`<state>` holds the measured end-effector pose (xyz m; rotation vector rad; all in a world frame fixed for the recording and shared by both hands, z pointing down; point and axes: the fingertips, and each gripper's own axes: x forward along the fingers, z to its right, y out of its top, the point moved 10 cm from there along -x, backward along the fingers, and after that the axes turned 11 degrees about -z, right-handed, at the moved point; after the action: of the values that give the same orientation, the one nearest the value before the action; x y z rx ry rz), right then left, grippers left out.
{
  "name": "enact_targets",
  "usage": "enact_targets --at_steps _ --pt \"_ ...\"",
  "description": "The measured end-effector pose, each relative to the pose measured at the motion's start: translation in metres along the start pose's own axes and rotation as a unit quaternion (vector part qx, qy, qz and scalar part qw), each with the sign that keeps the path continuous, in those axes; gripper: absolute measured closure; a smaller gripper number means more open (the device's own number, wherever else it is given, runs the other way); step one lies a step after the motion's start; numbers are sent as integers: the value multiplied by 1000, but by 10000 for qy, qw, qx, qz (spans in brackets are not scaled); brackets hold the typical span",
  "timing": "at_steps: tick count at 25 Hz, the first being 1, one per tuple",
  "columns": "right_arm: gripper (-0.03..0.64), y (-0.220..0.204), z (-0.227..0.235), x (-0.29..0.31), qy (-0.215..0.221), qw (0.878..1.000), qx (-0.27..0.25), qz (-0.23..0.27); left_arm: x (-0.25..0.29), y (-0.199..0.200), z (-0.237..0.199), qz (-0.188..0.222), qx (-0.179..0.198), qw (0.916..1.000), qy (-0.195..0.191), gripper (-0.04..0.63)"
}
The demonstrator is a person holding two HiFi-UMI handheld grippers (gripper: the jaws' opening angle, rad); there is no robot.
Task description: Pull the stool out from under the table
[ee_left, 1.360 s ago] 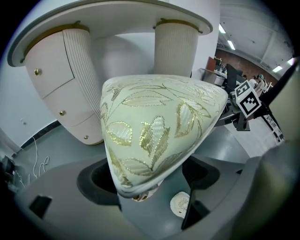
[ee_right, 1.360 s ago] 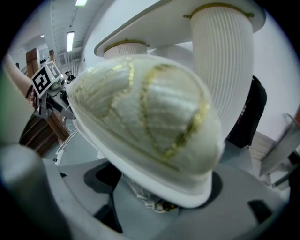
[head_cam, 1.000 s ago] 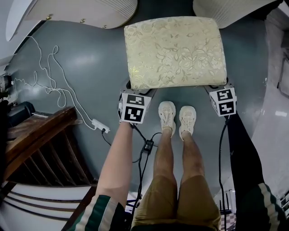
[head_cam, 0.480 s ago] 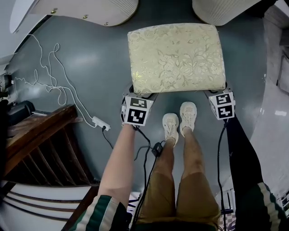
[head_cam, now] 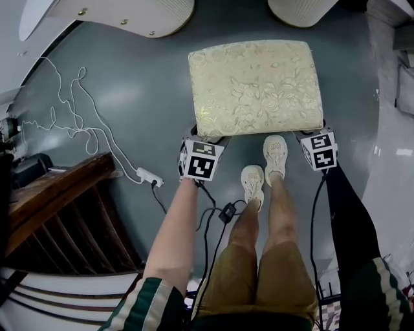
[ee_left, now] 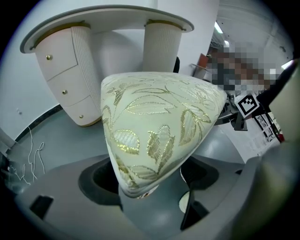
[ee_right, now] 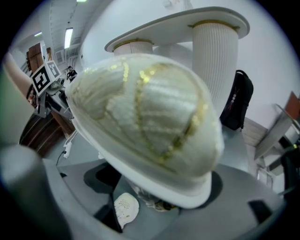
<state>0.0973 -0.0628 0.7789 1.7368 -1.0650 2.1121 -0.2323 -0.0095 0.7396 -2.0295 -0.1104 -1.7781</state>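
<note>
The stool (head_cam: 255,87) has a cream cushion with gold leaf pattern and stands on the grey floor, just out from the white table (head_cam: 123,16). My left gripper (head_cam: 206,137) is shut on its near left corner, my right gripper (head_cam: 309,134) on its near right corner. Both sets of fingertips are hidden under the cushion's edge in the head view. In the left gripper view the stool's corner (ee_left: 159,126) fills the space between the jaws. In the right gripper view the stool's other corner (ee_right: 145,117) does the same.
The table's fluted pedestals (head_cam: 301,10) stand right behind the stool. The person's feet (head_cam: 253,182) are close to its near edge. A white cable (head_cam: 71,110) and power strip (head_cam: 150,176) lie at the left, by dark wooden furniture (head_cam: 58,207). A black bag (ee_right: 236,101) leans on a pedestal.
The stool has slid toward the person, away from the table, with both grippers on its corners. The feet have stepped back, one behind the other.
</note>
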Motion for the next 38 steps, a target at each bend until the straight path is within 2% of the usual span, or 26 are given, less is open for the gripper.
enact_targets --at_steps 11,22,38 --pt "225 -1 3 6 -150 9998 -96 62 5 0 -4 144 -212 9995 -204 210" --pt "225 4 3 0 -117 9998 -62 -120 2 -2 -2 154 -298 9989 -328 210" --pt "227 4 3 -9 130 9990 -65 -415 -11 1 3 -251 -404 9986 -229 210"
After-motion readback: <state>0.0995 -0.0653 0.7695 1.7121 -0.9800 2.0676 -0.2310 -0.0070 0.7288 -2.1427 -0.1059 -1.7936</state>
